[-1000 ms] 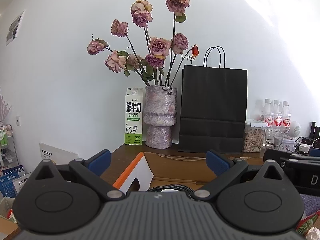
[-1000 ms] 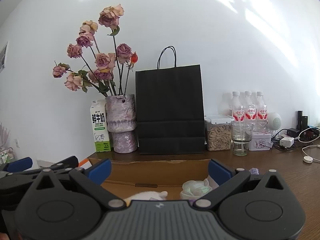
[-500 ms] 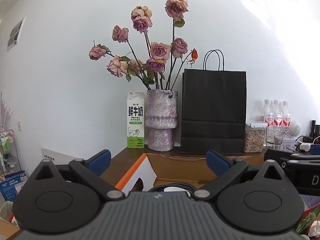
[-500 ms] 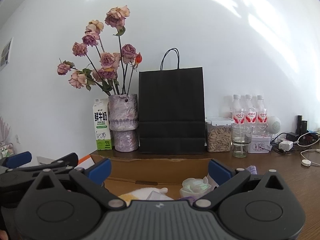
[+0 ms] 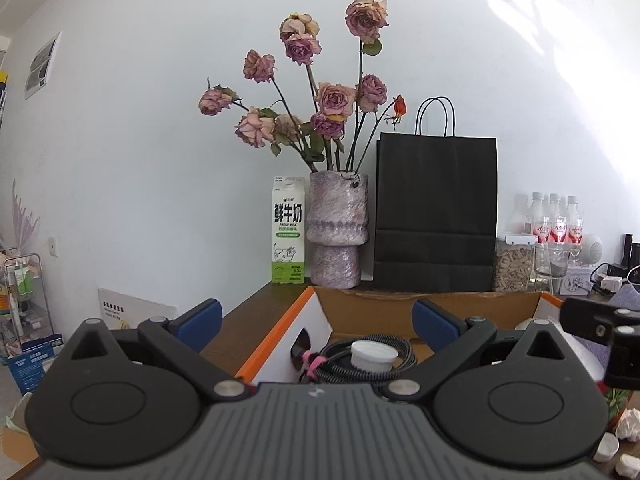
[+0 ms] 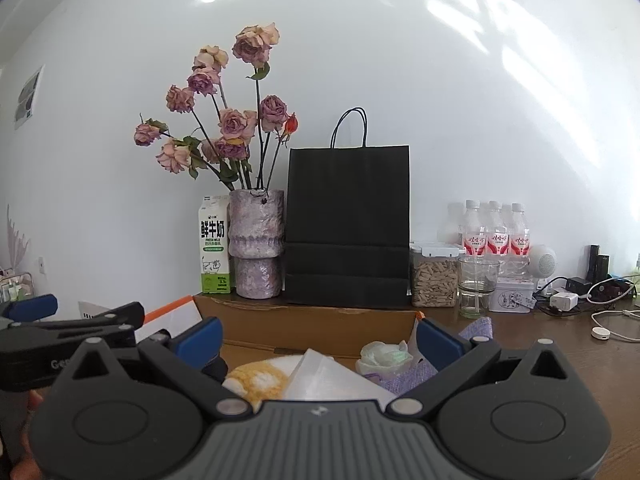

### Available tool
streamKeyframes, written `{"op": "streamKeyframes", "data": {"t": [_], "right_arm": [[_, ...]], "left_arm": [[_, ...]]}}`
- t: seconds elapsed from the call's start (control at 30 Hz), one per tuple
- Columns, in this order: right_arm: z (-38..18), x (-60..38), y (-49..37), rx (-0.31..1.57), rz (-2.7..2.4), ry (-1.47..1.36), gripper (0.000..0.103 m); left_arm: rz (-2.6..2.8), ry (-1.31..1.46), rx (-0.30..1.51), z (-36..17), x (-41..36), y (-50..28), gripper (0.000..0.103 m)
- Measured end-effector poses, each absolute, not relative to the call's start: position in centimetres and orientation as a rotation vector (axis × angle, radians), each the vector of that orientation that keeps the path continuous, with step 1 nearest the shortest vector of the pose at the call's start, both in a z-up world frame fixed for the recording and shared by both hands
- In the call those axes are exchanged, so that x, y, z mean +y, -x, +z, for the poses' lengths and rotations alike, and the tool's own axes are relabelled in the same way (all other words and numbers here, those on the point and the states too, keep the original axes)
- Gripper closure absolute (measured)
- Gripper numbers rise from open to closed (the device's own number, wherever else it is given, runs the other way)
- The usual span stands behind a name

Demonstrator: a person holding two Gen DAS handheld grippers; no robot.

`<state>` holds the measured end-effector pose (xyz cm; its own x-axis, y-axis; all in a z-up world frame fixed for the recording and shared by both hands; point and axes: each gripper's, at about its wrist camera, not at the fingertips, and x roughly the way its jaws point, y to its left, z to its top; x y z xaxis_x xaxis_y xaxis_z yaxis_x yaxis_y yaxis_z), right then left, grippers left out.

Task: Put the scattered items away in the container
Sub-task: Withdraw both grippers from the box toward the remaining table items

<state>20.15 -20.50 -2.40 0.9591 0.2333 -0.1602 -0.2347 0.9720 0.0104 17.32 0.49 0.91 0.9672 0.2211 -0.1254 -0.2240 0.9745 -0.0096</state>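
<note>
Left wrist view: the left gripper (image 5: 316, 320) has its blue-tipped fingers spread wide, holding nothing, above the near edge of a cardboard box (image 5: 400, 306) with an orange-edged white flap. Inside the box, between the fingers, lies a coiled braided cable (image 5: 360, 364) with a white cap (image 5: 374, 354) resting on it. On the wooden table (image 5: 260, 308) behind the box stand a milk carton (image 5: 288, 236), a purple vase (image 5: 338, 228) of faded roses, and a black paper bag (image 5: 436, 216). At the lower right, outside the box, lie crumpled white paper (image 5: 630, 428) and small white lids (image 5: 606, 450). The right gripper's side shows at the right edge.

Right wrist view: the right gripper (image 6: 318, 338) is also spread apart and empty, over the same box (image 6: 312, 324). Inside it, between the fingers, are a yellow-and-white fuzzy item (image 6: 256, 380), a clear plastic packet (image 6: 324, 376), a crumpled tissue wad (image 6: 384, 356) and purple fabric (image 6: 408, 380). To the right of the bag stand a jar of seeds (image 6: 434, 280), a glass (image 6: 478, 288), a small tin (image 6: 512, 296), bottles (image 6: 496, 228), and chargers with cables (image 6: 580, 300).
</note>
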Motion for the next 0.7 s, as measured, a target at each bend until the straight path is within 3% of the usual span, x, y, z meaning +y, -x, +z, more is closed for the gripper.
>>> {"op": "streamKeyframes", "data": {"t": [0.7], "right_arm": [[-5.2, -24.9, -14.2, 0.341, 0.190, 0.098, 0.000]], "left_arm": [[0.143, 0.002, 0.282, -1.1, 0.6, -11.7, 0.000]]}}
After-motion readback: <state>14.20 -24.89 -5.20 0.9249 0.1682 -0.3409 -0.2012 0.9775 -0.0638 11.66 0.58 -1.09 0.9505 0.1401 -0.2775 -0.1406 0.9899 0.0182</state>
